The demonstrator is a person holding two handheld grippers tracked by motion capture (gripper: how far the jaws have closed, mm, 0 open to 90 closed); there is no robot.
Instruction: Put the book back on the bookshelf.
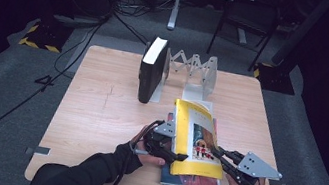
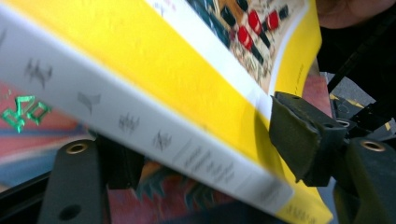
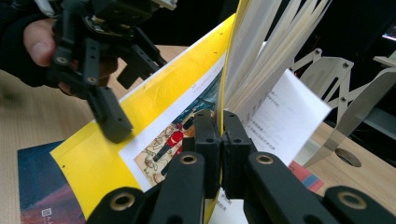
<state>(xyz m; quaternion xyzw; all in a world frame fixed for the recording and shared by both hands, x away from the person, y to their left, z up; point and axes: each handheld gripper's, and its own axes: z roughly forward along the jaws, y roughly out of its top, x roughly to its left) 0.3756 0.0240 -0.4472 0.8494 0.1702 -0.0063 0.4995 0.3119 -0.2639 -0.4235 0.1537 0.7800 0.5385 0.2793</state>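
A thin yellow paperback book with a picture panel on its cover [image 1: 194, 138] is sitting tilted up off the light wooden surface [image 1: 98, 112], at the near right part of it, above a flat book with a red and blue cover [image 1: 191, 180] that is lying under it. The right tool [image 1: 219, 155] is reaching in from the right and is clamping the yellow cover's edge; in the right gripper view its black jaws are pressing together on that cover [image 3: 154, 121], with white pages [image 3: 266, 60] fanning loose beside them. The left tool [image 1: 177, 155] is coming in at the book's spine side. In the left gripper view its jaws are standing apart on either side of the white-and-yellow spine [image 2: 140, 121], one under the book and one over the cover, and whether the pads are pressing I cannot tell. Farther back, a thick black book [image 1: 152, 67] is standing upright against a grey folding metal bookstand [image 1: 196, 70].
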